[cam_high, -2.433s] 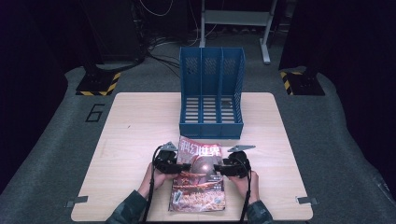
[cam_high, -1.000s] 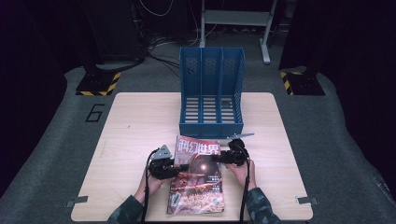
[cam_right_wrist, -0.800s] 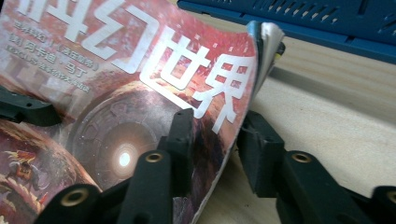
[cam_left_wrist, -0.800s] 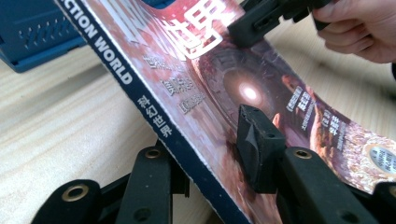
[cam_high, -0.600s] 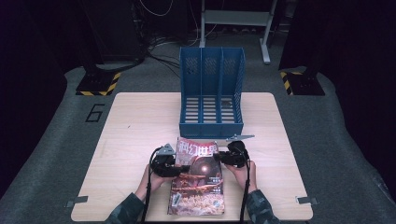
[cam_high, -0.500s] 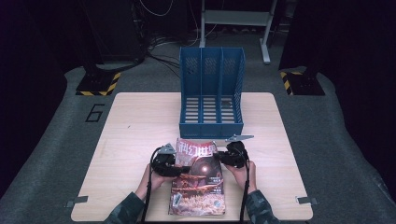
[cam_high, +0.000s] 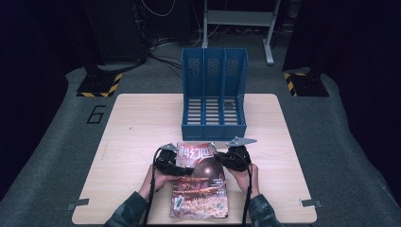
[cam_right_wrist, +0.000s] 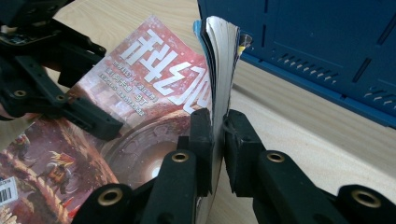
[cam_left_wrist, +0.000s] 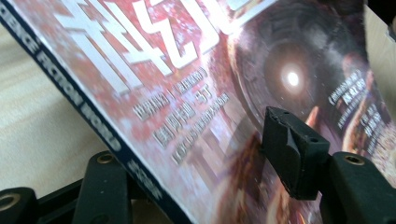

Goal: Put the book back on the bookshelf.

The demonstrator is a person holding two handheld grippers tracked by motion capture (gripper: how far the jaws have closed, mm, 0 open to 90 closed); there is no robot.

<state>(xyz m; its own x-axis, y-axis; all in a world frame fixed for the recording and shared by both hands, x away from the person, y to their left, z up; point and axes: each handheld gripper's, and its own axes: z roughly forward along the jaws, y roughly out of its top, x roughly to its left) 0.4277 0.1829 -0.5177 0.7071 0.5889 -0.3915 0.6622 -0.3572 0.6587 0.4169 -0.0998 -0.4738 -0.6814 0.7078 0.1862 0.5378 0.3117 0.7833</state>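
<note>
A magazine [cam_high: 201, 189] with a red cover lies at the table's near edge, its far end lifted and curled up. My left gripper [cam_high: 176, 161] straddles its left spine edge, one jaw under the spine and the other pad pressed on the cover [cam_left_wrist: 187, 70]. My right gripper [cam_high: 223, 158] is shut on the right page edge. In the right gripper view the jaws [cam_right_wrist: 217, 121] pinch the upright pages [cam_right_wrist: 222, 56], with the left gripper [cam_right_wrist: 74, 88] beyond. A person's hands hold both grippers.
A blue three-slot file holder [cam_high: 213, 94] stands upright just beyond the magazine, its open front facing me, and its base [cam_right_wrist: 317, 42] is close to the raised pages. Bare wooden table [cam_high: 137, 127] spreads to the left and right.
The magazine's far end has risen off the table and curled. Both grippers have closed in on its side edges and lifted slightly.
</note>
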